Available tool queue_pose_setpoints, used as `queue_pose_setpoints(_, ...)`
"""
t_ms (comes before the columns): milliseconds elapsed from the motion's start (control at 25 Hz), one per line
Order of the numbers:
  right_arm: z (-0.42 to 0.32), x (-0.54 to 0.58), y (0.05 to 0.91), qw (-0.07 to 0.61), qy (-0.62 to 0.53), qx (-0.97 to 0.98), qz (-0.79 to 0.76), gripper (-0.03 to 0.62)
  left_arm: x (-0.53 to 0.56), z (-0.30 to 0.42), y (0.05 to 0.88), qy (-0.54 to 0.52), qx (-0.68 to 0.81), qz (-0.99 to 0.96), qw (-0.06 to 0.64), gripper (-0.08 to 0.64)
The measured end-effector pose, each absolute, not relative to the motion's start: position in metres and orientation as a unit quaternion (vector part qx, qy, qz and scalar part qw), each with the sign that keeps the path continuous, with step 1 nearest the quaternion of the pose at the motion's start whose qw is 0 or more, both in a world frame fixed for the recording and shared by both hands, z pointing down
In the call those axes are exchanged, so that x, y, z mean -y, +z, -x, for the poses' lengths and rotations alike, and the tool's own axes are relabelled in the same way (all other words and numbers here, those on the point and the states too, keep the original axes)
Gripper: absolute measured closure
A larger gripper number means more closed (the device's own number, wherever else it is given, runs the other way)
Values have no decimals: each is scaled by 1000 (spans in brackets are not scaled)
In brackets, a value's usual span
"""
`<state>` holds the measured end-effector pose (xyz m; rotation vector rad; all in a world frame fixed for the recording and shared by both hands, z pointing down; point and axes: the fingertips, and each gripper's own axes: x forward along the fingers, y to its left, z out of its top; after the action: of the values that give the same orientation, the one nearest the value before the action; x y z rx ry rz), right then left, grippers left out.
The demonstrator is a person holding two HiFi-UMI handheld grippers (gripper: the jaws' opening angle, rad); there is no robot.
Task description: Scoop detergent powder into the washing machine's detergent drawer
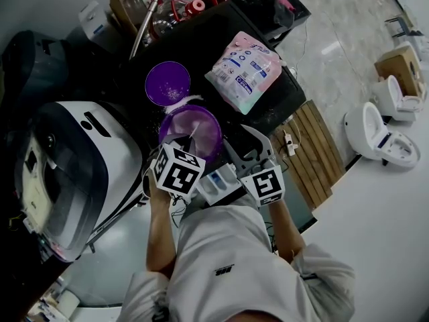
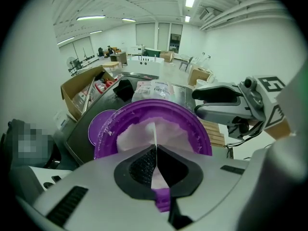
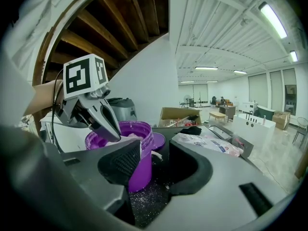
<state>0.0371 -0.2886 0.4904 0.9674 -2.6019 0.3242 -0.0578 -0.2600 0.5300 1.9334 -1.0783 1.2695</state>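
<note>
A purple tub (image 1: pixel 190 133) of white detergent powder stands on the black table (image 1: pixel 201 39). My left gripper (image 2: pixel 155 150) is over the tub's (image 2: pixel 154 124) near rim. It is shut on the thin white handle of a scoop (image 2: pixel 155 134) that reaches into the powder. My right gripper (image 3: pixel 154 158) is open and holds nothing. It sits just right of the tub (image 3: pixel 130 150), low over powder-speckled table. The washing machine (image 1: pixel 74 173) is at the left. Its white and blue detergent drawer (image 1: pixel 218 183) shows between the two marker cubes.
The tub's purple lid (image 1: pixel 167 82) lies behind the tub. A pink detergent bag (image 1: pixel 244 62) lies at the table's right. A cardboard box (image 1: pixel 154 2) of bottles stands at the back. A wooden slatted panel (image 1: pixel 312 149) and white toilets (image 1: pixel 379 136) are on the right.
</note>
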Motion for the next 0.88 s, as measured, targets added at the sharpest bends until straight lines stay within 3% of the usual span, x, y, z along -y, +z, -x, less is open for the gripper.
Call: queue_pose_setpoints(880, -50, 293, 486, 164, 127, 914, -348, 407, 247, 16, 537, 505, 303, -742, 320, 543)
